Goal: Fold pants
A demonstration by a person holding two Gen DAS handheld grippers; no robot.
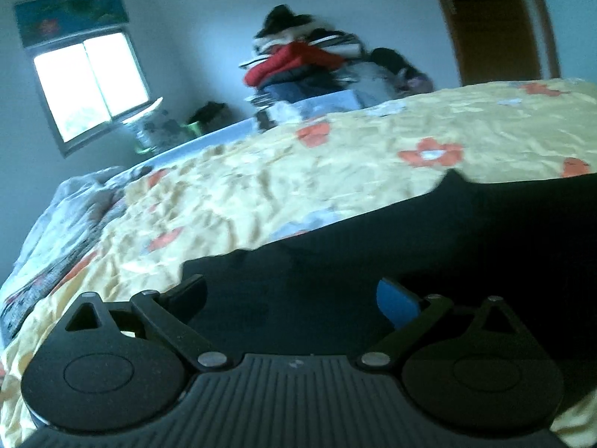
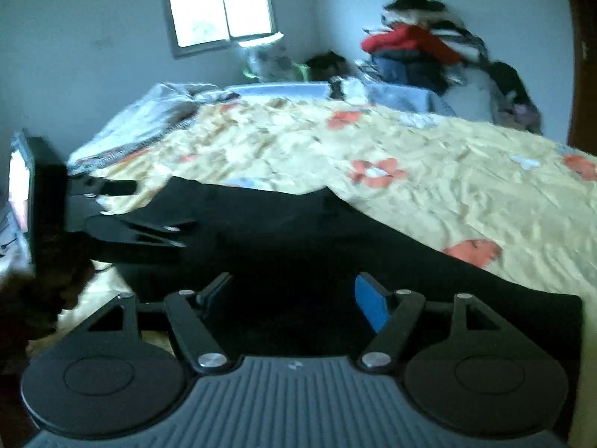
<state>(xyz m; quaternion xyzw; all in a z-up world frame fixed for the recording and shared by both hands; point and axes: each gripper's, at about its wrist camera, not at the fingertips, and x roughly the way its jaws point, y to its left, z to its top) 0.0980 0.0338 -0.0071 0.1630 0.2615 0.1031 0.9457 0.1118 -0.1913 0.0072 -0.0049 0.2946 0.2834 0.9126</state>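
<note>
Black pants (image 1: pixel 429 246) lie flat on a yellow flowered bedspread (image 1: pixel 298 171). My left gripper (image 1: pixel 294 298) is open, its fingers spread wide over the near part of the pants, one blue pad (image 1: pixel 397 302) showing. In the right wrist view the pants (image 2: pixel 298 239) spread across the bedspread (image 2: pixel 447 186). My right gripper (image 2: pixel 294 298) is open over the pants, blue pad (image 2: pixel 371 304) showing. The left gripper (image 2: pixel 164 233) shows at the left edge of the pants. Both views are motion-blurred.
A heap of clothes (image 1: pixel 298 63) with a red garment stands past the bed's far side. A window (image 1: pixel 89 82) is in the back wall. A wooden door (image 1: pixel 496 22) is at the right. Rumpled grey bedding (image 2: pixel 149 119) lies at the bed's far left.
</note>
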